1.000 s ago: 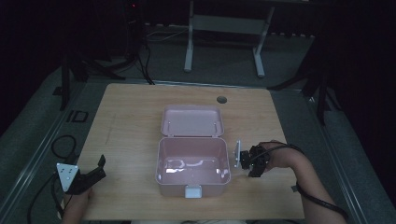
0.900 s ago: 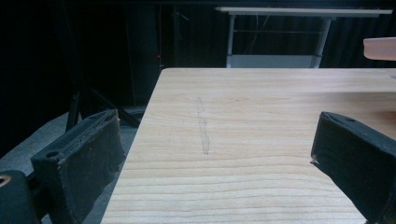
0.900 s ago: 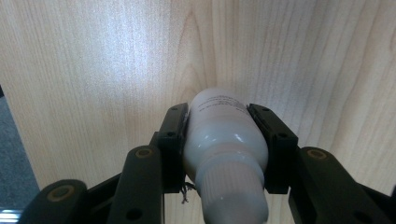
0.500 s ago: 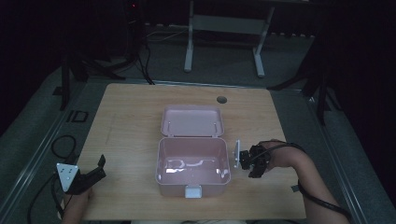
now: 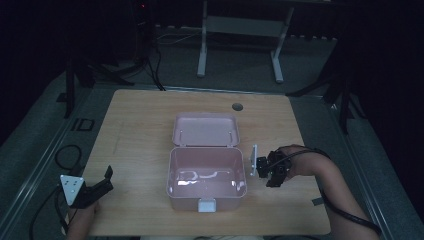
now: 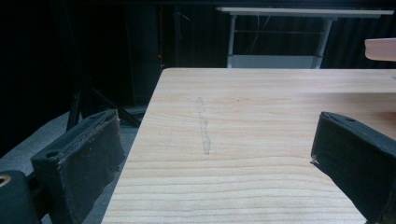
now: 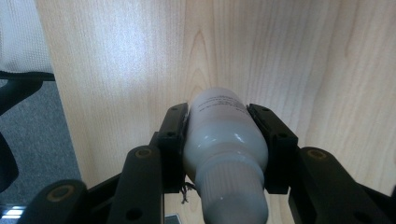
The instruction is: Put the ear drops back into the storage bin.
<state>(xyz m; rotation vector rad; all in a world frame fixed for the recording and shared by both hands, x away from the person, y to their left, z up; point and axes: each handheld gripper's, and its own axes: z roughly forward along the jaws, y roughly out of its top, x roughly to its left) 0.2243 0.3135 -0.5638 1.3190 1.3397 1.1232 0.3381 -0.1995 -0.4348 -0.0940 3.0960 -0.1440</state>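
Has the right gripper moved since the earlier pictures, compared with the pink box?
Barely: in the high view the right gripper stays beside the right wall of the pink box, with no clear shift, shut on the white bottle.

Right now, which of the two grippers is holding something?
The right gripper: its jaws clamp a white bottle. The left gripper is open over bare table.

1. The left gripper [image 5: 100, 186] is black, with a grey three-cornered plate [image 5: 71, 188] on top that bears small dots.
2. In the left gripper view its two jaws are thick black blocks with worn, rough pads and round screw holes.
3. The right gripper [image 7: 219, 140] is black too; its arms show brass-coloured screw holes.
4. A black cable [image 5: 350, 217] trails along the person's bare right forearm.
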